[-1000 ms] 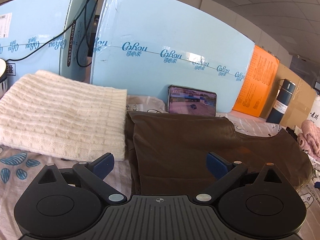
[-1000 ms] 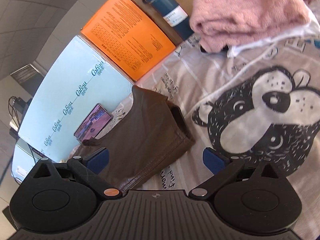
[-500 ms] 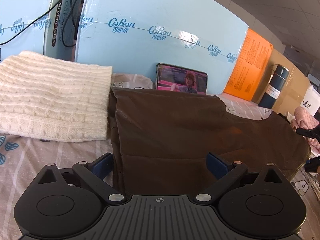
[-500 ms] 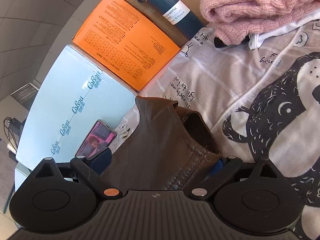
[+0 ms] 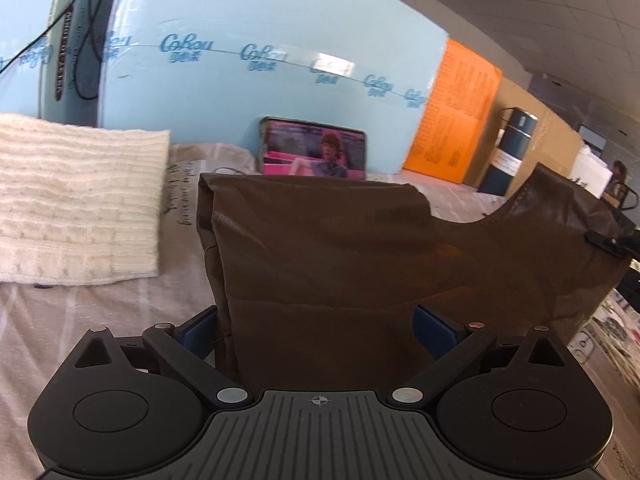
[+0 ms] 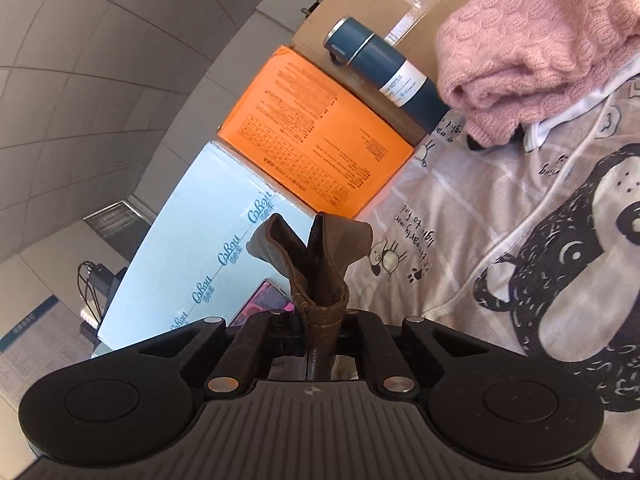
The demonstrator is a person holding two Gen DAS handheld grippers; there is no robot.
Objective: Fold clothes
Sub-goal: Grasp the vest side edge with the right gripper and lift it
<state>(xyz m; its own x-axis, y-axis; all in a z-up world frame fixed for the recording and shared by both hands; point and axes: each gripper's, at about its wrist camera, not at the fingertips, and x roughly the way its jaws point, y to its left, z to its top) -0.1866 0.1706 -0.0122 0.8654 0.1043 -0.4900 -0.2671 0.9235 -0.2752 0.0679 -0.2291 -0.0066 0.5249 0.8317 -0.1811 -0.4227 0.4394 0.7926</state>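
A brown garment lies partly folded on the patterned bedsheet. My left gripper is open, its two blue pads either side of the garment's near edge. My right gripper is shut on the garment's far corner, which sticks up bunched between the jaws. In the left wrist view that corner is lifted at the right, with the right gripper's fingertip showing on it.
A folded cream knit sweater lies left of the garment. A phone leans on a light blue box. An orange box, a dark blue bottle, a pink knit sweater and a dog-print hoodie are to the right.
My right gripper closed on the garment's corner and lifted it. My left gripper moved forward so the garment's near edge sits between its open fingers.
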